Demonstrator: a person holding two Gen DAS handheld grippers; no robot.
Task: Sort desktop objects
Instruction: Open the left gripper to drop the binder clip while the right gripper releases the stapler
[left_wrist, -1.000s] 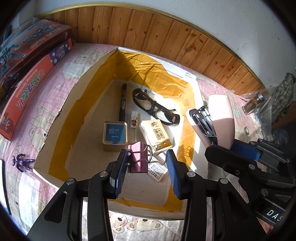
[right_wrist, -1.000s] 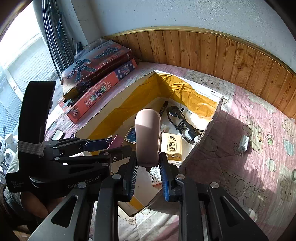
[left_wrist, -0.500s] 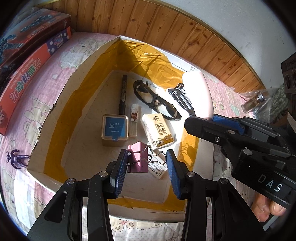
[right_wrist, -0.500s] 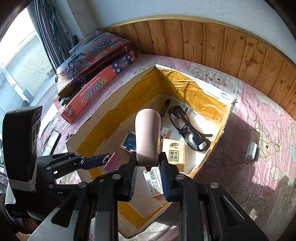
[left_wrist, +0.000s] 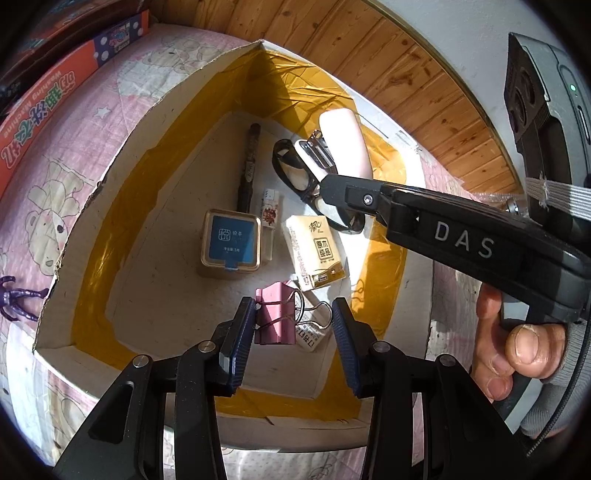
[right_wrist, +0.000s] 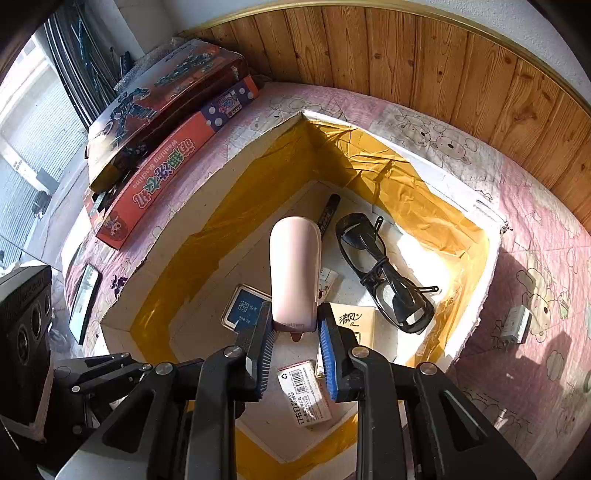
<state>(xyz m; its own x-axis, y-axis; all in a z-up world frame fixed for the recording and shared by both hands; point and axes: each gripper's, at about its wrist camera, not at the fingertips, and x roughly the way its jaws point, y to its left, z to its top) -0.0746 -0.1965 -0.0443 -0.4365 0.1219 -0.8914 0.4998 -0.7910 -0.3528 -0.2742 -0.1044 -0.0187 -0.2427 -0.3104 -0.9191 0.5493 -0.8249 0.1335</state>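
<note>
My right gripper (right_wrist: 295, 354) is shut on a pink stapler (right_wrist: 294, 266) and holds it above the open cardboard box (right_wrist: 491, 236) lined with yellow tape. The stapler (left_wrist: 343, 144) also shows in the left wrist view, over the black glasses (left_wrist: 291, 162). My left gripper (left_wrist: 293, 347) is wide apart, and a pink binder clip (left_wrist: 276, 314) hangs against its left finger (left_wrist: 240, 343). In the box lie a black marker (left_wrist: 248, 170), a blue-topped tin (left_wrist: 231, 240), a lighter (left_wrist: 269, 210), a tissue pack (left_wrist: 317, 251) and a staple box (right_wrist: 304, 395).
Two toy boxes (right_wrist: 162, 122) are stacked left of the cardboard box on the pink cloth. A purple figure (left_wrist: 14, 299) and a phone (right_wrist: 84, 302) lie at the left. A small grey object (right_wrist: 515, 325) lies on the cloth at the right. A wooden wall runs behind.
My right gripper carried the stapler leftward over the box, from its right rim to above the glasses. My left gripper moved slightly forward with the clip still at its left finger.
</note>
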